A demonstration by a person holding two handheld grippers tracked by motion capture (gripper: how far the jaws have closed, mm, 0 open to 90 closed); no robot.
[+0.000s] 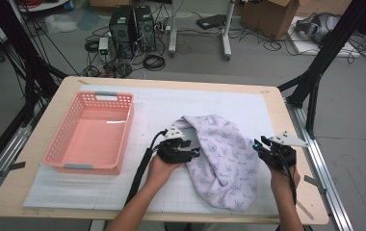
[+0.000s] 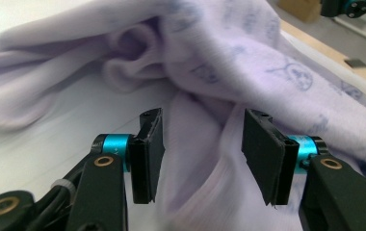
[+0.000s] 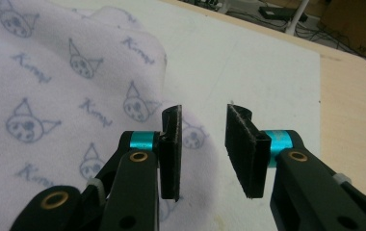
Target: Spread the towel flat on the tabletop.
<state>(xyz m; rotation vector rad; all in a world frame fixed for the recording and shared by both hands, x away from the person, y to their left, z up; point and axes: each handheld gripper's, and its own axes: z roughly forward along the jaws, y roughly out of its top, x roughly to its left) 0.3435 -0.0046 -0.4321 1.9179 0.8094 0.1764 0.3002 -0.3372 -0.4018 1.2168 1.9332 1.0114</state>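
Note:
A lilac cloth (image 1: 222, 159) printed with small cat faces lies crumpled on the white mat (image 1: 171, 103), right of centre. My left gripper (image 1: 194, 153) sits at the cloth's left edge. In the left gripper view its jaws (image 2: 200, 149) stand apart, with folds of the cloth (image 2: 248, 57) just beyond and below them and no pad pressing on it. My right gripper (image 1: 258, 146) is at the cloth's right edge. Its jaws (image 3: 204, 144) are also apart, over the rim of the cloth (image 3: 65, 96) and bare mat (image 3: 248, 62), gripping nothing.
A pink plastic basket (image 1: 127, 134) stands empty on the left of the table. The wooden table edge (image 1: 296, 144) runs close to my right hand. Beyond the table are computers, cables and cardboard boxes on the floor.

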